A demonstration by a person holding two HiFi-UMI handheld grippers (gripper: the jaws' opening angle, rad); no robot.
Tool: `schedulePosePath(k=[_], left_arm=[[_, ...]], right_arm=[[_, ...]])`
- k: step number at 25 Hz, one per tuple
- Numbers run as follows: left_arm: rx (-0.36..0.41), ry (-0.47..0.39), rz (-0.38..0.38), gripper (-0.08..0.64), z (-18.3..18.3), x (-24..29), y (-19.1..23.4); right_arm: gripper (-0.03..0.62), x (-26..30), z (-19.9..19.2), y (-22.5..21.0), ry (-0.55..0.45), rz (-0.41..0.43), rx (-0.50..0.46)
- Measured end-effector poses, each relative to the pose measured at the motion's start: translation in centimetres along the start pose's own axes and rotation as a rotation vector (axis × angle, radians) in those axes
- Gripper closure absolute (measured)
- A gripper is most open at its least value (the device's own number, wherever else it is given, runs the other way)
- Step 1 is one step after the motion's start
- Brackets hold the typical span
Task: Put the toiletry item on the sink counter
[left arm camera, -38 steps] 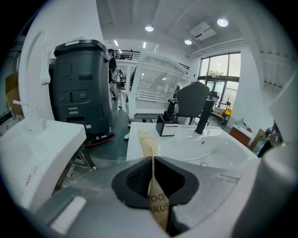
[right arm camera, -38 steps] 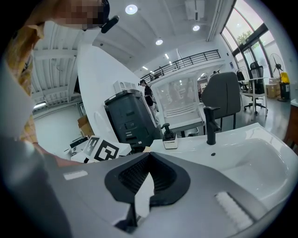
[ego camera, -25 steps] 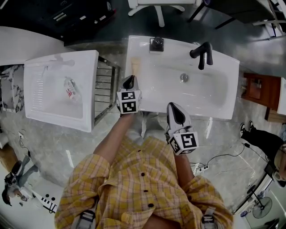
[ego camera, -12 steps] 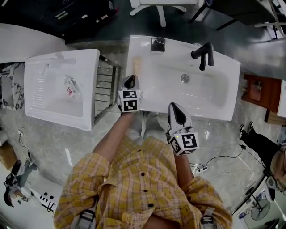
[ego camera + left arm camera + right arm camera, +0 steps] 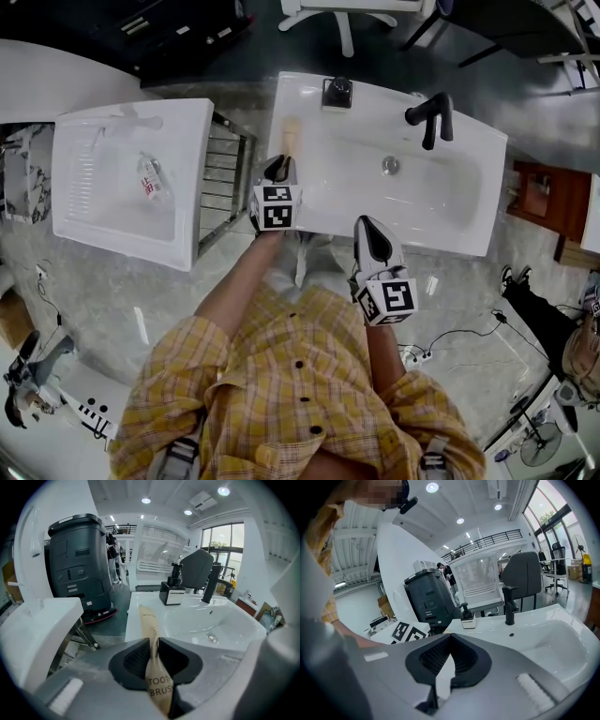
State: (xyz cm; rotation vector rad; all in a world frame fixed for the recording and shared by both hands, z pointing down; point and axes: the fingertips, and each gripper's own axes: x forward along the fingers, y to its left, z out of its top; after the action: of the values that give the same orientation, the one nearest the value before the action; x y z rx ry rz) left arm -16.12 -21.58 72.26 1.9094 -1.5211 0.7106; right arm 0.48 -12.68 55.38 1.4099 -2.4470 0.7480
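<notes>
1. Currently I am holding my left gripper [image 5: 278, 166] over the left rim of the sink counter [image 5: 281, 94], just left of the basin [image 5: 403, 192]. Its jaws have just been easing apart and are standing at a narrow gap. The toothbrush packet [image 5: 292, 136] is passing between them and, as far as I can judge, is no longer being pinched.
2. I am reading release as the step in hand. I should be opening fully before pulling away. Then I should be drawing the gripper straight back along the packet's length, so the pads are not dragging the paper with them.
3. I am resting my right gripper [image 5: 367, 232] at the near edge of the basin, with its jaws together on nothing. It is playing no part here.
4. The packet's far end is lying on the flat strip left of the basin, pointing away from me. That strip is looking narrow and glossy, so I am watching for a slide into the basin or off the outer edge.
5. A soap dispenser [image 5: 336, 91] is sitting behind the basin's far left corner, and a black tap [image 5: 431, 114] is rising behind its far right.
6. Left of the basin, a metal rack [image 5: 220, 183] is standing beside a second white sink unit [image 5: 122, 187], where a small bottle [image 5: 150, 178] is lying. Beyond the basin, an office chair [image 5: 333, 14] and a large dark machine [image 5: 79, 559] are standing on a dark floor.
</notes>
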Motion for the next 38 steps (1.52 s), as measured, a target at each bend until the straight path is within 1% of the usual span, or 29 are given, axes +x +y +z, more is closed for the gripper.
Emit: schedulePosePath(k=[7,14,19,23,31,38], left_arm=[[0.005,0.027,-0.014,0.46,-0.4,0.3,-0.2],[-0.03,0.04,-0.042,0.445,-0.2,0.5,-0.3],[-0.033,0.041,-0.058,0.423,-0.3,0.5,-0.5],[-0.03,0.026,-0.071,0.374,0.2,0.4,-1.0],[-0.034,0.021,-0.055,0.373,0.6,0.5,-0.8],[-0.037,0.005,-0.048,0.373,1.7,-1.1,-0.9]], right_arm=[[0.592,-0.2,0.0,0.4,-0.004,0.005,-0.007],[0.592,-0.3,0.3,0.6,-0.006,0.006,-0.011],[0.592,-0.5,0.2,0.7,-0.007,0.008,-0.014],[0.592,-0.8,0.5,0.6,-0.013,0.006,-0.018],[0.592,-1.1,0.4,0.5,-0.018,0.009,-0.022],[0.592,-1.5,1.1,0.9,-0.033,0.02,-0.026]])
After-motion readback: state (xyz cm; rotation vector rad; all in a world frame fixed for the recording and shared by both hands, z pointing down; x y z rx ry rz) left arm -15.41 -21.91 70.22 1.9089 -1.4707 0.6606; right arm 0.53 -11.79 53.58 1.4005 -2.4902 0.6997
